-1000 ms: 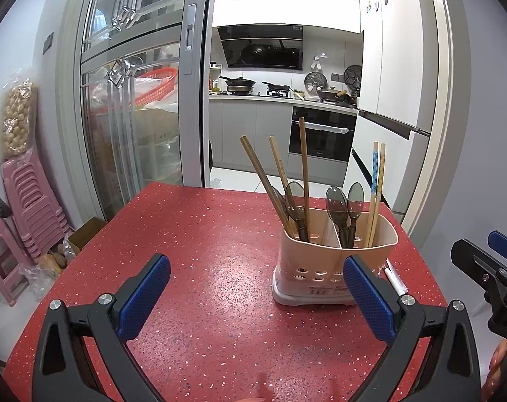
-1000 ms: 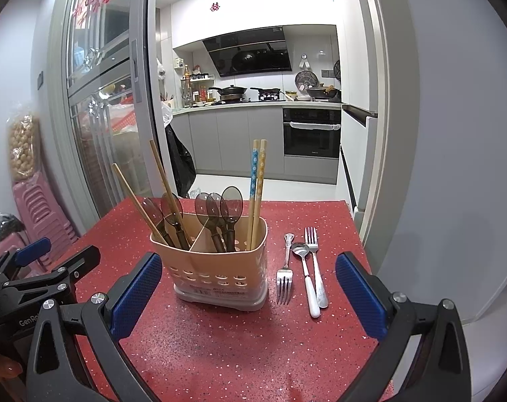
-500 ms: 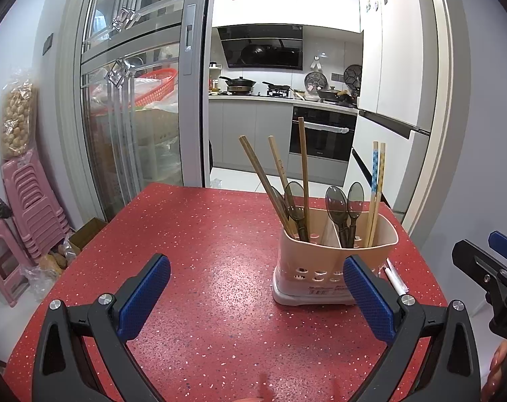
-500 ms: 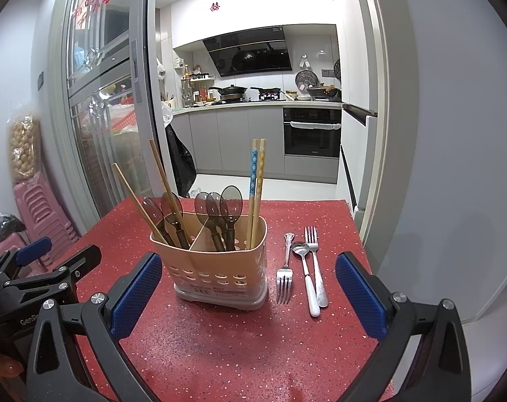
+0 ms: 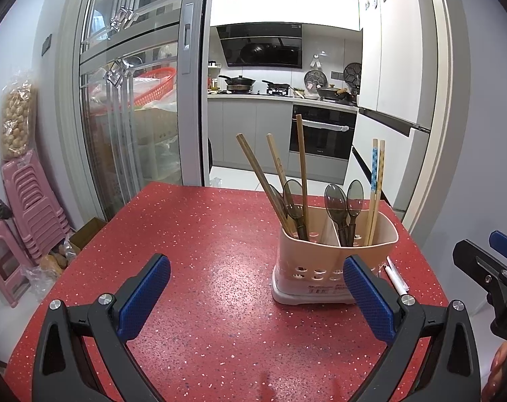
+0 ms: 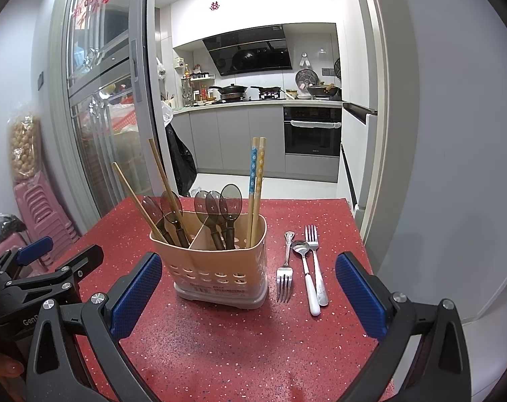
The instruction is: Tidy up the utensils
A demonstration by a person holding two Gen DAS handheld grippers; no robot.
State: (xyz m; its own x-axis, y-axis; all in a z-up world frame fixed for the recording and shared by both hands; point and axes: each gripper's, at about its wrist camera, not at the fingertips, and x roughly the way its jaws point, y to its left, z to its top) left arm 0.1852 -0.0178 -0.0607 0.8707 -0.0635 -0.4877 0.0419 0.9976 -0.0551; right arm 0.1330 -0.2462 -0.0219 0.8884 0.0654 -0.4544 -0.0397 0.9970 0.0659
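Observation:
A beige two-compartment utensil holder point(image 6: 220, 268) stands on the red speckled table point(image 6: 220, 345); it also shows in the left wrist view point(image 5: 320, 268). It holds wooden chopsticks point(image 6: 163, 184), dark plastic spoons point(image 6: 220, 207) and a patterned chopstick pair point(image 6: 256, 184). To its right lie a fork point(image 6: 284, 268), a white-handled spoon point(image 6: 306, 274) and a second fork point(image 6: 315, 261). My right gripper point(image 6: 246, 294) is open and empty, in front of the holder and cutlery. My left gripper point(image 5: 257, 294) is open and empty, to the holder's left front.
Pink stacked stools point(image 5: 29, 201) stand left of the table. A glass sliding door point(image 5: 126, 100) and the kitchen doorway lie behind. The table's right edge point(image 6: 360, 234) runs close to a wall. The other gripper shows at each view's side point(image 5: 488, 274).

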